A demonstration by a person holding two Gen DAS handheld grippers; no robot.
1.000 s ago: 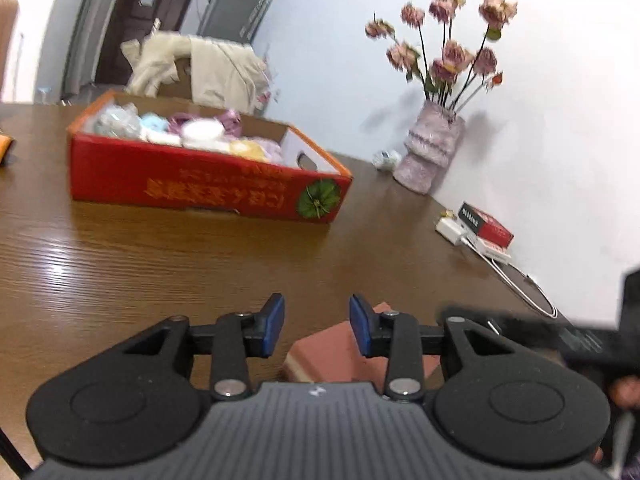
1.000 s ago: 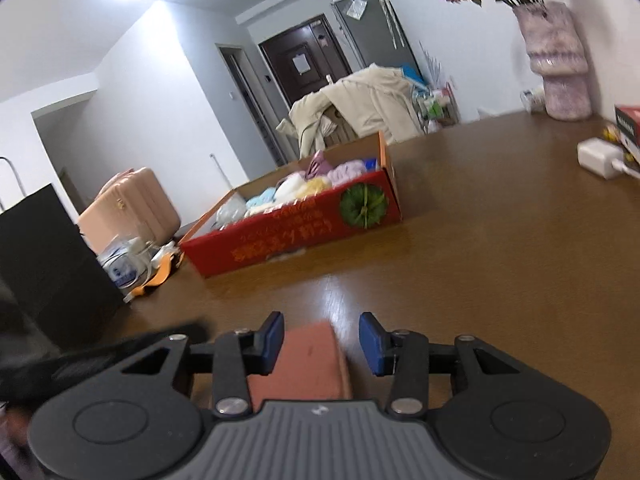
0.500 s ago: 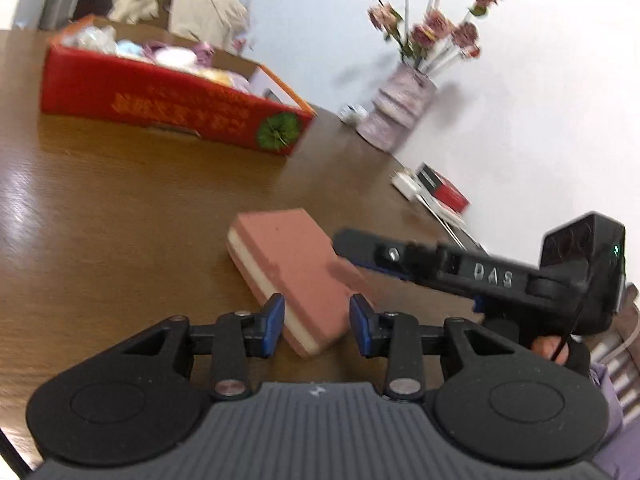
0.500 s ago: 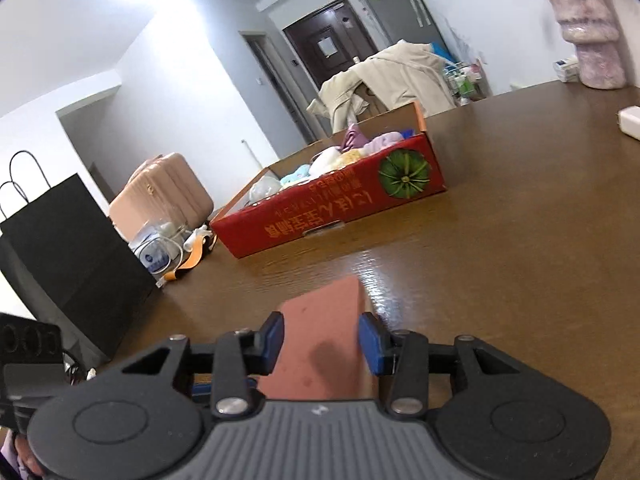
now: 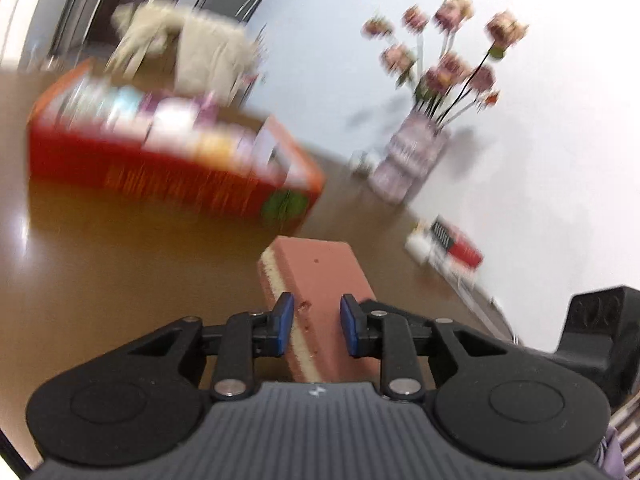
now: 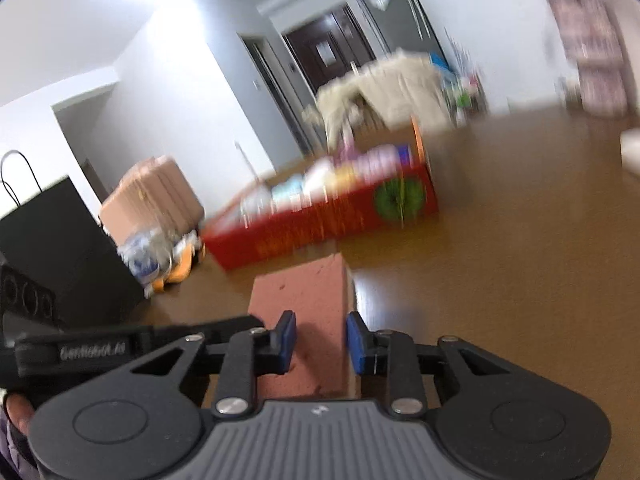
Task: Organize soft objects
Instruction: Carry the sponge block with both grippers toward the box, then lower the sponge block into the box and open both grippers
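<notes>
A pink sponge block (image 5: 320,280) with a cream layer on its side sticks out forward between the fingers of both grippers, raised off the table. My left gripper (image 5: 316,326) has its blue pads on either side of the sponge's near end. My right gripper (image 6: 320,340) grips the same sponge (image 6: 308,300) from the other side. A red cardboard box (image 5: 160,172) filled with soft items stands further back on the wooden table; it also shows in the right wrist view (image 6: 320,220). Both views are blurred by motion.
A vase of dried roses (image 5: 412,160) stands by the white wall, with a red packet (image 5: 456,244) and a white charger near it. A black paper bag (image 6: 60,248) and a pink suitcase (image 6: 156,200) are at the left.
The sponge has come up off the table, held between both grippers. Both grippers have swung towards the red box, which looks nearer and blurred.
</notes>
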